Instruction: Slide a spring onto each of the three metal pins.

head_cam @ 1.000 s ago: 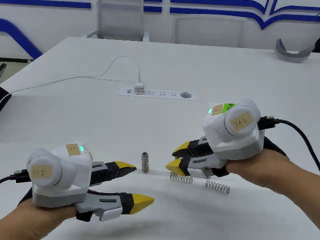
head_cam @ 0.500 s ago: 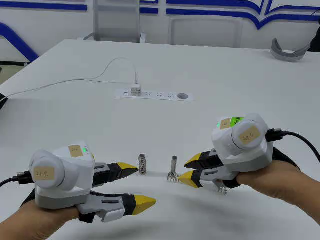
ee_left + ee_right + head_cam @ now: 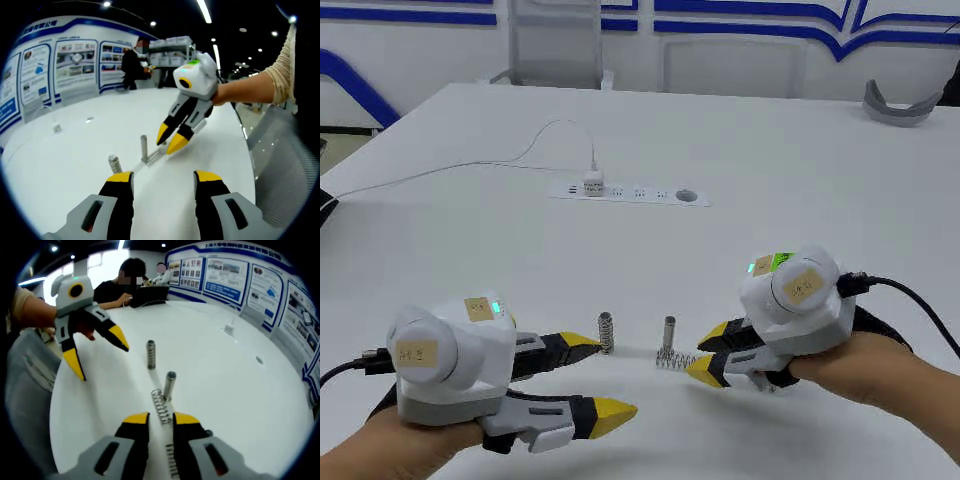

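My right tool (image 3: pixel 161 418) is the nearer one. Its jaws stand narrowly parted on either side of the near end of a spring (image 3: pixel 160 405), not yet pinching it as far as I can tell. The spring lies flat on the desk (image 3: pixel 235 390), its long axis running toward 12 o'clock and its far end just beside the foot of the bare upright pin (image 3: pixel 169 382). I judge it must be tipped upright before it slides on. At 11 o'clock another pin (image 3: pixel 151 354) already wears 1. My left tool (image 3: pixel 164 175) is spread and empty.
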The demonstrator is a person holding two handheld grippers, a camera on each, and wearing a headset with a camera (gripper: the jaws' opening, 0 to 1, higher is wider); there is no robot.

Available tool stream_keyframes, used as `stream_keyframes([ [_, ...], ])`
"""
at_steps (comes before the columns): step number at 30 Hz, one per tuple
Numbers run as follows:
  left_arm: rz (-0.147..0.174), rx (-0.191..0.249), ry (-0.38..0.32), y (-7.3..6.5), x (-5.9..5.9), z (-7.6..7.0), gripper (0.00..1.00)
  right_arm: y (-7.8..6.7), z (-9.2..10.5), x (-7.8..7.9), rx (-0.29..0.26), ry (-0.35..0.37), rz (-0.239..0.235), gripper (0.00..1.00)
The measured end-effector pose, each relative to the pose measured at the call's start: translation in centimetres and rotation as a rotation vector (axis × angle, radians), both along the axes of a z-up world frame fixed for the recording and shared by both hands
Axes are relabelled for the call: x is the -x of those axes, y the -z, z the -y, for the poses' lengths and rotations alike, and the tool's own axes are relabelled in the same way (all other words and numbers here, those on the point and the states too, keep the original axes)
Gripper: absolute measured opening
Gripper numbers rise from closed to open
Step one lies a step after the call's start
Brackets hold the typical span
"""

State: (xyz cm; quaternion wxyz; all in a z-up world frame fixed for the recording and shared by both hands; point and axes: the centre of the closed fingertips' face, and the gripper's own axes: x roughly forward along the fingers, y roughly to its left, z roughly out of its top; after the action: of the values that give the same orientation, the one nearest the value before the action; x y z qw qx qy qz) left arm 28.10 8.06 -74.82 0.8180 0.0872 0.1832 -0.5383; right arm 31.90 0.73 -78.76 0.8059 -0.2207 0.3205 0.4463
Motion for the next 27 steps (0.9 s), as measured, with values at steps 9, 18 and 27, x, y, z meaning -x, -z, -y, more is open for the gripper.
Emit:
stream_keyframes([
  [9,-0.005,0.000,0.001,0.2,0.1,0.1,0.48,0.7,-0.1,-0.4,0.028,-0.012,-0.022,0.18],
  [18,-0.005,0.002,-0.002,0.2,0.0,0.1,0.47,1.1,-0.1,0.1,0.041,-0.029,-0.059,0.15],
  [27,-0.007,0.000,-0.001,0.3,0.0,0.2,0.47,1.6,-0.4,0.3,0.048,-0.040,-0.083,0.13],
])
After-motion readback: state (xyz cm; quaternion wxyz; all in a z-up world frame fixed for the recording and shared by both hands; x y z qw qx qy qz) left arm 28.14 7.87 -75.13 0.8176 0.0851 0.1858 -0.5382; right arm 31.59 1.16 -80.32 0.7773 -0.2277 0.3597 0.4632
